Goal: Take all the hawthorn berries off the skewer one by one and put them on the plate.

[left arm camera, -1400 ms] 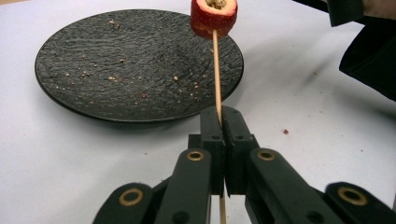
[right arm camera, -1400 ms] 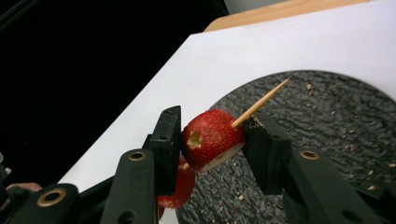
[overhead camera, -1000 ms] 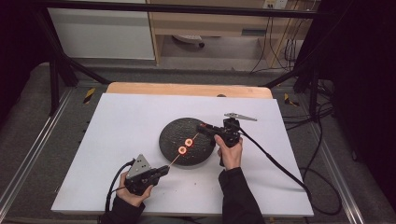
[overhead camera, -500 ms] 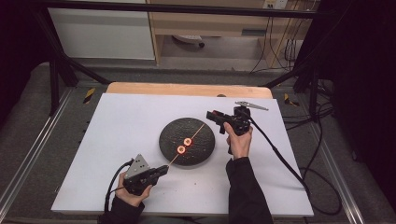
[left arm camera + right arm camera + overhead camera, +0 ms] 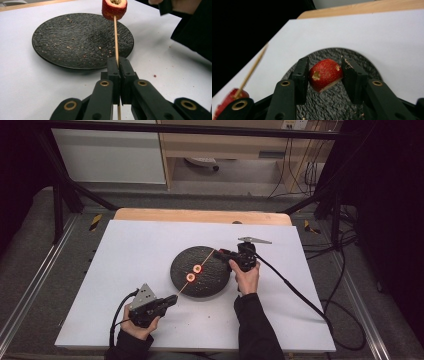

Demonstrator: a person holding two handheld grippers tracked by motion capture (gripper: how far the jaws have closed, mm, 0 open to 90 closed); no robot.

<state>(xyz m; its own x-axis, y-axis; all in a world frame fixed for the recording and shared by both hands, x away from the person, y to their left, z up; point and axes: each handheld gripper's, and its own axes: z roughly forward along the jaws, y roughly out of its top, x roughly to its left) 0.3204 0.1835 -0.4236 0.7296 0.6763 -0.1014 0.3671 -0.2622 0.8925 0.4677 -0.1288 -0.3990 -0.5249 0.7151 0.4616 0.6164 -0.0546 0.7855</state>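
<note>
Left gripper (image 5: 119, 65) clamps skewer (image 5: 115, 37) near plate (image 5: 181, 266) edge, two pieces (image 5: 194, 273) threaded above plate. Right gripper (image 5: 325, 75) pinches strawberry piece (image 5: 325, 74) over plate. Risk: soft fruit slips or crushes; wavering tip misses centre.

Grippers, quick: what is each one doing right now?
Left gripper: shut on the thin wooden skewer with red fruit pieces.
Right gripper: shut on a red strawberry piece above the round black plate.

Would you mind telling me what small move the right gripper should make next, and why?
Probably bring the red fruit piece in the right gripper toward the skewer tip and line it up. The left gripper holds the skewer, already carrying two pieces, over the black plate, its pointed end free.
</note>
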